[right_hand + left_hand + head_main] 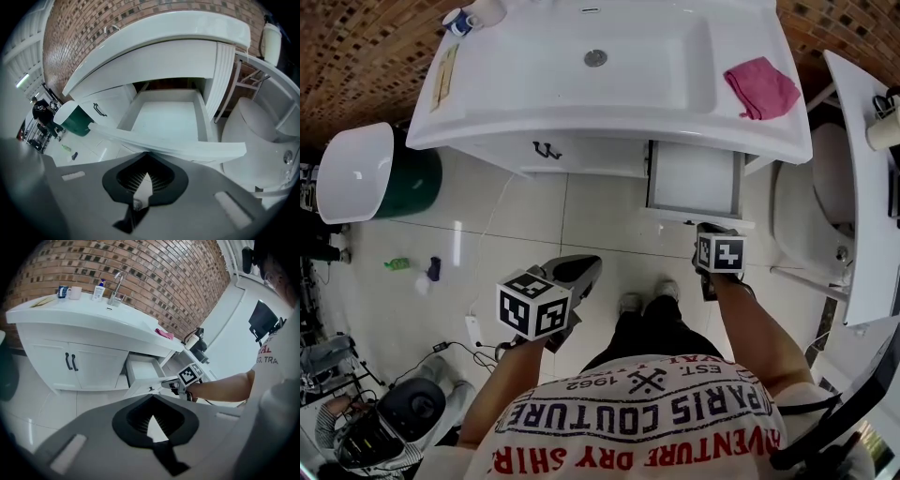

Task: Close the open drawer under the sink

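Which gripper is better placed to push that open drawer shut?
Right. The right gripper sits at the front of the drawer, lined up to push; the left gripper hangs apart over the floor.

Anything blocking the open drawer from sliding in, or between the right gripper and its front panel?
Nothing visible. The drawer looks empty, no object shows in the opening behind it, and the right gripper is right up at its front panel.

Glossy white counter (487, 103) and sink (647, 75), shiny metal drain (595, 57), soft pink cloth (761, 87), smooth white drawer (694, 178), rough-looking brown brick wall (356, 56), glossy pale tiled floor (534, 216), smooth matt grey plastic on left claw (152, 397) and right claw (146, 153).
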The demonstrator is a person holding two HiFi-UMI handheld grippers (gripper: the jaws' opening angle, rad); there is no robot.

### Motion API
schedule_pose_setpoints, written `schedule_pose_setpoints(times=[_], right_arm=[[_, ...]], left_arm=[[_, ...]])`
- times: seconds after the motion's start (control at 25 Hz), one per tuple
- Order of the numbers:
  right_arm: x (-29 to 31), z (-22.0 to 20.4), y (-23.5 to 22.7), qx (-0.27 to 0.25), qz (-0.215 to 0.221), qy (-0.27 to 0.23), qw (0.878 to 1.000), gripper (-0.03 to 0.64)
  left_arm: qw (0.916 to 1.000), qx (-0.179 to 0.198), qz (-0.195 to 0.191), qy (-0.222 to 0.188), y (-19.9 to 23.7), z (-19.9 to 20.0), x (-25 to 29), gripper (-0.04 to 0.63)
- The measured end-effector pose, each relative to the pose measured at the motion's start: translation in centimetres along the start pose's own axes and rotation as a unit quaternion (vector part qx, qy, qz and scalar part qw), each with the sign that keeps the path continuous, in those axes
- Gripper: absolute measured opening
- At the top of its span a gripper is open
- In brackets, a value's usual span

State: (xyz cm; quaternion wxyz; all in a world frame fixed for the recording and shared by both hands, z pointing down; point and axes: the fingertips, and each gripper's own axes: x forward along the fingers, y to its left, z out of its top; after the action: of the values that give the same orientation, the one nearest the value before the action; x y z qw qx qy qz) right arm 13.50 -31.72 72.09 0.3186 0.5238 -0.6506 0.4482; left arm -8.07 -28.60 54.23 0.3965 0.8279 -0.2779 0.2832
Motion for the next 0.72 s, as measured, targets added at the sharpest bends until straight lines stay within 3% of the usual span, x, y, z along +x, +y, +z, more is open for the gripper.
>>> schedule_pose_setpoints(times=[0.72], right_arm=[[4.4, 8.2, -3.1, 0.032, 0.001, -0.035, 0.999, 0.006]], left_arm=[[0.9989, -0.034, 0.032, 0.005, 0.7, -2.6, 0.3, -0.006]])
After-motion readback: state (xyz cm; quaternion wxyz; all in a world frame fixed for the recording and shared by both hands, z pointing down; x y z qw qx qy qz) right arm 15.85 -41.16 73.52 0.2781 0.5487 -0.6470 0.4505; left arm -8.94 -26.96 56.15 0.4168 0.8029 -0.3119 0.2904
